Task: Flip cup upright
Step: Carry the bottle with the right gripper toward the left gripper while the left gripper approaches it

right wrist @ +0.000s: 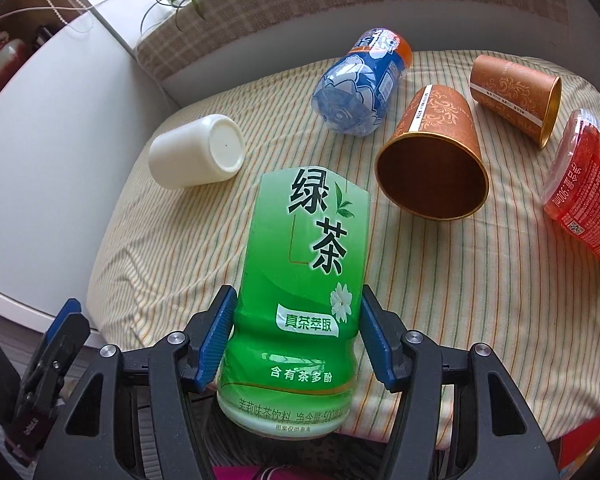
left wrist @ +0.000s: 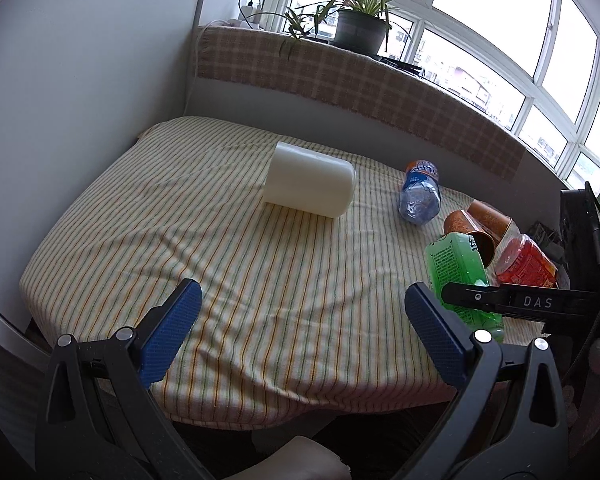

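The right gripper (right wrist: 296, 332) clamps the green bottle (right wrist: 304, 280) at lower centre, its pads pressed to both sides. The left gripper (left wrist: 304, 328) hangs with jaws spread wide, holding nothing. The white cup (left wrist: 310, 184) lies on its side, upper centre in the left view, on the striped cloth (left wrist: 220, 280). Risk: it may roll away on the soft, wrinkled cloth if nudged off-centre, and the bottle could slip if the grip eases.

Both wrist views face striped bedspread (left wrist: 260, 280) toward window; shared, right probably nearer.
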`<state>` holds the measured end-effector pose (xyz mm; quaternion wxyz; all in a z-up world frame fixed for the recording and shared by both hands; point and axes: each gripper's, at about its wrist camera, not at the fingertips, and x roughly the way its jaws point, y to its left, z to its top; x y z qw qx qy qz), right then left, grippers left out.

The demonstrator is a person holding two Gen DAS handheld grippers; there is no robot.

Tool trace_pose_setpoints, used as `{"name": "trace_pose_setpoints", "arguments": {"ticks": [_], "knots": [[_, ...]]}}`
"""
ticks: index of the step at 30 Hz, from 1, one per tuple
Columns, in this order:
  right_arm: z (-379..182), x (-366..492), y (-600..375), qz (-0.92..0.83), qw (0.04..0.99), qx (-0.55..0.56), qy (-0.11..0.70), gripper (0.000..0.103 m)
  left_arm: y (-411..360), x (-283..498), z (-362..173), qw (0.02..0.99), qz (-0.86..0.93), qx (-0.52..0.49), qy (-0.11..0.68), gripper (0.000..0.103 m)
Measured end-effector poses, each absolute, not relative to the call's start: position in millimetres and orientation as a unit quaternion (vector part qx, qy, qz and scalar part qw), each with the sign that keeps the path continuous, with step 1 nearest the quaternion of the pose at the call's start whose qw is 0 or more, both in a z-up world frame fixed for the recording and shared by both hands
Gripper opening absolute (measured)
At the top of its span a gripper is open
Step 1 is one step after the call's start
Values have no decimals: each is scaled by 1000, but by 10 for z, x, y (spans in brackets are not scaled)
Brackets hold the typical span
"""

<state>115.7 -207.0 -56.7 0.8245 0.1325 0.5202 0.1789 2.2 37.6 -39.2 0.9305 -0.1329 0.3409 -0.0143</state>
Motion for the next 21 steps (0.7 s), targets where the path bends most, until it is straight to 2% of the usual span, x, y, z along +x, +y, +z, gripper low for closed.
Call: {"name": "trace_pose_setpoints", "arguments": {"ticks": [10,21], "knots": [[-641,1128,-2065,183,828,118,517,61,244,43,-350,930,-23,-122,346,103],[-456,991,-2285,194,847,116,481,65,141,206,-441,915,-53,-130,378,103]]}}
